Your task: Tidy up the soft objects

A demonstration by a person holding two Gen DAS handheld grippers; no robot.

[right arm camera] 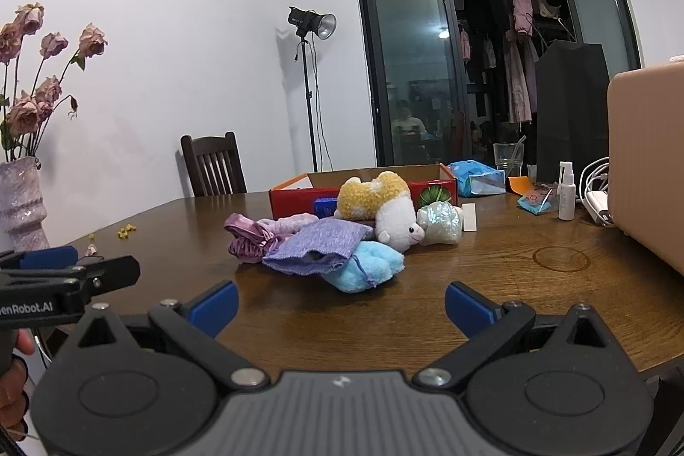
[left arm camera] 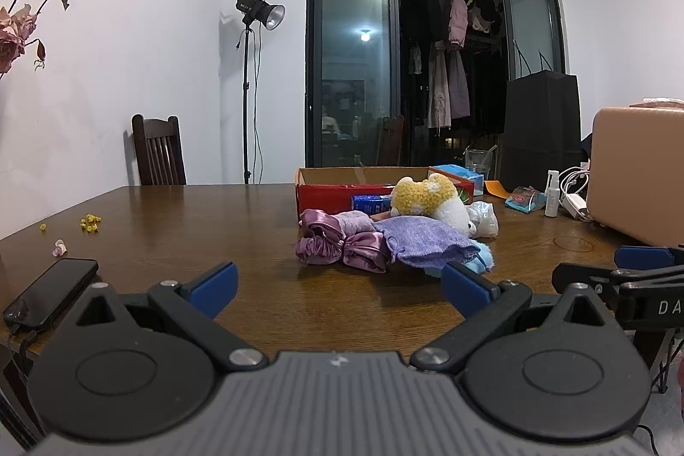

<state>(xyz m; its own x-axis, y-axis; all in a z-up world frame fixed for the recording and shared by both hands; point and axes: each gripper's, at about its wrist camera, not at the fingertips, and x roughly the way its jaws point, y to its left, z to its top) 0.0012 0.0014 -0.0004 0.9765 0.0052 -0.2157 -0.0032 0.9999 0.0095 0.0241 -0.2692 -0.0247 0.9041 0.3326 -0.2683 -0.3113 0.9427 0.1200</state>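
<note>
The left claw (left arm camera: 340, 287) and the right claw (right arm camera: 341, 306) both hover low over the near edge of the tabletop (right arm camera: 491, 276), each with its blue pads spread wide and pinching nothing. Just beyond them lies the pile of soft things: a purple satin scrunchie (right arm camera: 246, 240) on the left, a lilac knitted pouch (right arm camera: 318, 246) draped over a fluffy blue toy (right arm camera: 367, 268), and a yellow-and-white plush (right arm camera: 380, 206) behind (a pearly little bag (right arm camera: 440, 223) beside it). The red cardboard box (right arm camera: 295, 197) stands open right behind the pile.
</note>
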